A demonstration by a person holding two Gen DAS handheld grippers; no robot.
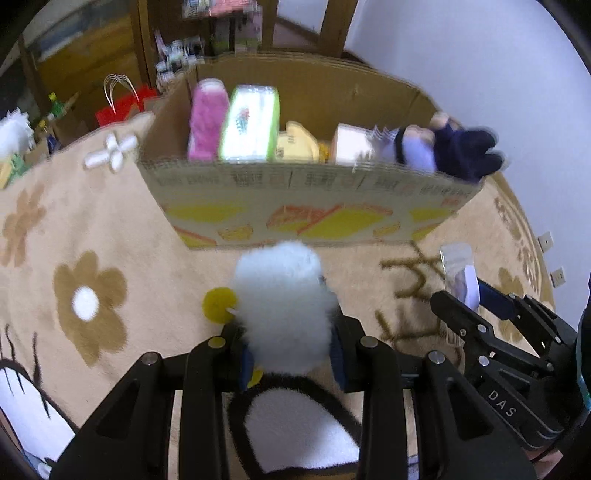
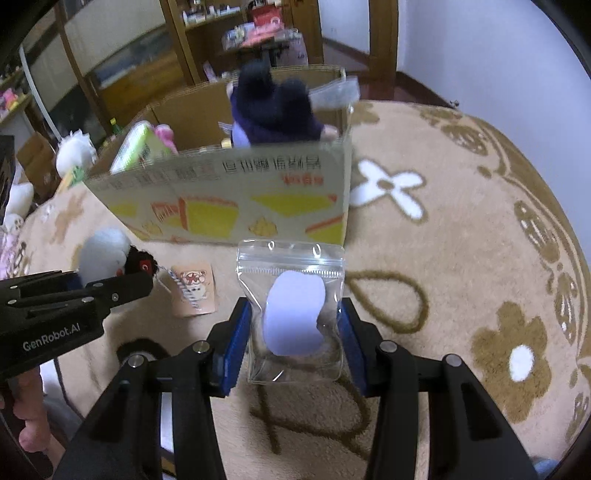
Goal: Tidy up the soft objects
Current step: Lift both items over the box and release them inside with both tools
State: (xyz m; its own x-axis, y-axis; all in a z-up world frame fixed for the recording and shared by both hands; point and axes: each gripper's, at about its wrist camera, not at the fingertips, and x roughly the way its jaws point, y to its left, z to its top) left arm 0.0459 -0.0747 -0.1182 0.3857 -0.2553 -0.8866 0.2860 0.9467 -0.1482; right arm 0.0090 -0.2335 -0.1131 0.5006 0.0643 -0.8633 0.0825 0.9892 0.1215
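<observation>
My left gripper (image 1: 291, 354) is shut on a fluffy white plush toy (image 1: 282, 306) with a yellow part (image 1: 218, 304), held above the rug before the cardboard box (image 1: 303, 210). My right gripper (image 2: 293, 332) is shut on a clear zip bag (image 2: 291, 280) holding a pale lilac soft piece (image 2: 293, 314). The box (image 2: 229, 192) holds a pink plush (image 1: 207, 122), a green tissue pack (image 1: 251, 125), a yellow toy (image 1: 297, 144) and a dark blue doll (image 1: 458, 147) leaning over its right end. The right gripper and bag also show in the left wrist view (image 1: 461, 295).
A beige rug (image 1: 85, 229) with brown and white flowers covers the floor. A small card with a cartoon print (image 2: 194, 290) lies on the rug left of the bag. Wooden shelves (image 2: 236, 33), a red bag (image 1: 122, 107) and more plush toys (image 2: 74, 153) stand behind the box.
</observation>
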